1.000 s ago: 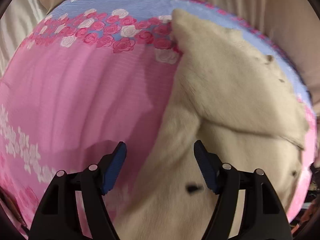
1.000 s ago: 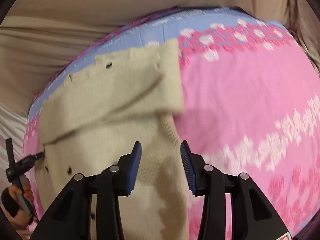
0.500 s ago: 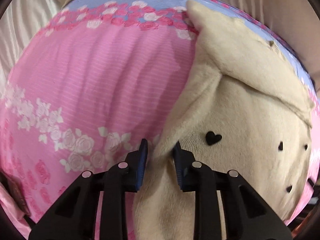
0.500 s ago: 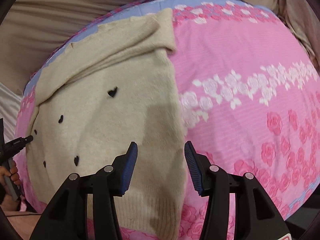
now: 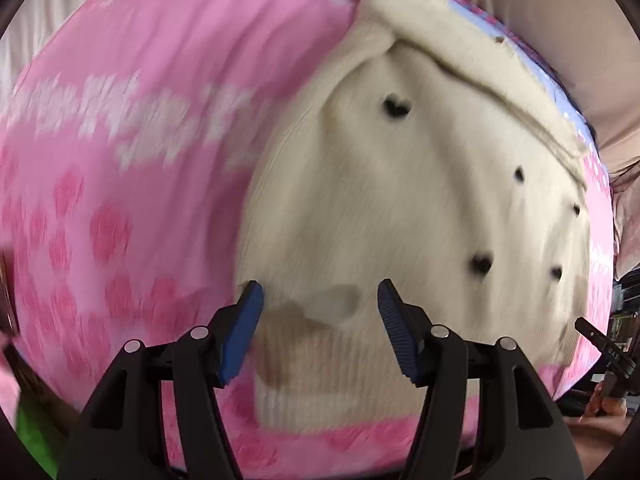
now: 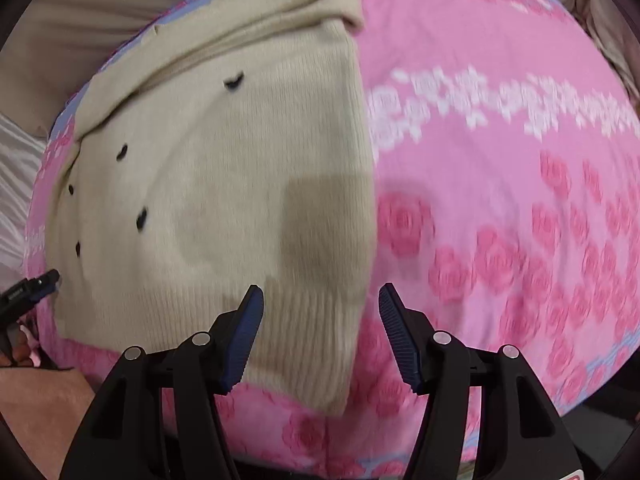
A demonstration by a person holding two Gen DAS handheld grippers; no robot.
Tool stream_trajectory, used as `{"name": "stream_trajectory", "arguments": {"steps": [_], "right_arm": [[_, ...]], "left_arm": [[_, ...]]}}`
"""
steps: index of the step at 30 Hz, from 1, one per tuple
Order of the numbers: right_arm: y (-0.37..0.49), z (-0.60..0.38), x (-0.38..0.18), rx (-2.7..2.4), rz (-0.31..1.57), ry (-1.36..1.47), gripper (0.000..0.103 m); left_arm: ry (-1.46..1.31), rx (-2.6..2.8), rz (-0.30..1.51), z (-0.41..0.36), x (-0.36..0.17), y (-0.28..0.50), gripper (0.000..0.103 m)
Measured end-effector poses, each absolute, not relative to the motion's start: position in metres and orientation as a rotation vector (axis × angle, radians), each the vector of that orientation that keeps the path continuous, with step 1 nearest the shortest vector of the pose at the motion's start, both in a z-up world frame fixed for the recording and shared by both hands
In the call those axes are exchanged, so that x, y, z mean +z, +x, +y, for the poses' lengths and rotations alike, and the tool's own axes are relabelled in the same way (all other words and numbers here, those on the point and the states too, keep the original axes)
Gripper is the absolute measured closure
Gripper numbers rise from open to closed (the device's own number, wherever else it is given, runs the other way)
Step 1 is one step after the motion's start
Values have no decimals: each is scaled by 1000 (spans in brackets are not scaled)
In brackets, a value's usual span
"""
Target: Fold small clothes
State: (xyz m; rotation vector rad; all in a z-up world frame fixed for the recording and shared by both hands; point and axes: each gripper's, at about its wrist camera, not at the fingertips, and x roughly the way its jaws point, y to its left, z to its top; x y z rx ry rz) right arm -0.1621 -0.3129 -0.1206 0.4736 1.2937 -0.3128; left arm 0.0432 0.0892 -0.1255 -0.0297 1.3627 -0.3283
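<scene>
Both the left gripper [image 5: 320, 328] and right gripper [image 6: 320, 328] gape wide, empty, over the sweater's [image 6: 208, 184] near hem on the pink sheet [image 6: 500, 200]; an uneven pinch could bunch the hem and skew the fold.

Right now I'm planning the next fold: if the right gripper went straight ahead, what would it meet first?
Probably the cream sweater: its right hem edge lies just ahead of the open right gripper, pink sheet beside it. Depth is unclear.

Blurred: rose print on pink sheet [image 5: 120, 160], left-wrist view, I can't read petals. Sweater [image 5: 400, 200] hem, lower centre, smeared. Cut off: other gripper [image 6: 36, 284] at left edge, right-wrist view; jaws unreadable to me. Sheet's lower edge hidden behind gripper bodies.
</scene>
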Motion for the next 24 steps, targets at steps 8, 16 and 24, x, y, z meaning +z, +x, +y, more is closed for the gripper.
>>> {"name": "stream_trajectory", "arguments": {"steps": [8,16,24], "right_arm": [[-180,-298,-133,-272,1297,526,49],[-178,-305,-130,-294,1294,531,77],[-133,-327,-87,-322,1146,504,62]], "left_arm": [[-60,-322,1353,103,-126,29,63],[-124,-279,1337,127,-117,26,76],[-15,-529,1132,9,-62,69,47]]}}
